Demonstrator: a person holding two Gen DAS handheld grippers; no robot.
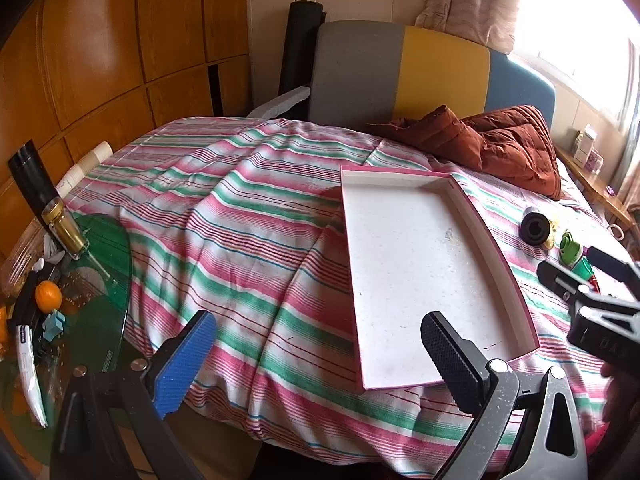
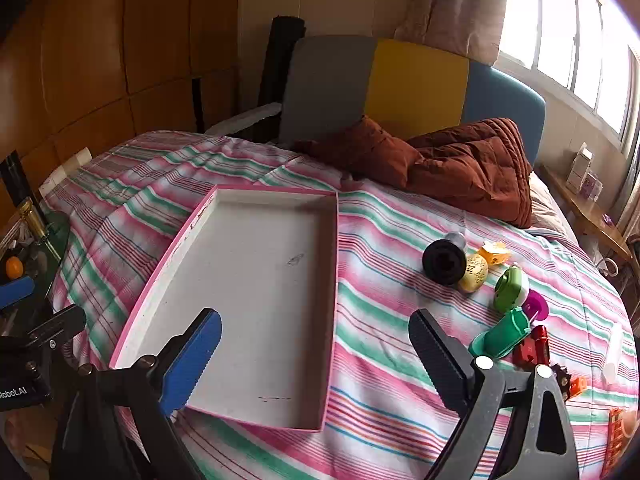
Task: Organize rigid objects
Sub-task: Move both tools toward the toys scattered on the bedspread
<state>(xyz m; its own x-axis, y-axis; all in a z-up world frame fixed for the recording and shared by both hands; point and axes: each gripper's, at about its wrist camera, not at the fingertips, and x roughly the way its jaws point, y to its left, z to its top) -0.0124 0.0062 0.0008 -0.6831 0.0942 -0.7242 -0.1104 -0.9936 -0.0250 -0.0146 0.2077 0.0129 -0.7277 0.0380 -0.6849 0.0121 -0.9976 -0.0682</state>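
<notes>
A shallow white tray with a pink rim [image 2: 256, 280] lies empty on the striped bed cover, also in the left wrist view as the tray [image 1: 420, 272]. To its right lies a cluster of small objects: a black cylinder [image 2: 444, 262], a yellow egg-shaped piece [image 2: 474, 274], a green punch [image 2: 510, 284], a teal punch [image 2: 502, 336], a red item [image 2: 534, 346] and a magenta disc [image 2: 536, 306]. My right gripper [image 2: 316, 364] hovers open over the tray's near right corner, holding nothing. My left gripper [image 1: 320, 364] is open and empty above the cover, just left of the tray's near end.
A brown quilted jacket [image 2: 472, 168] lies at the head of the bed, before a grey, yellow and blue headboard [image 2: 416, 80]. Left of the bed stands a glass side table [image 1: 108, 280] with a bottle [image 1: 66, 228] and an orange [image 1: 48, 296]. A wooden shelf [image 2: 588, 216] runs under the window.
</notes>
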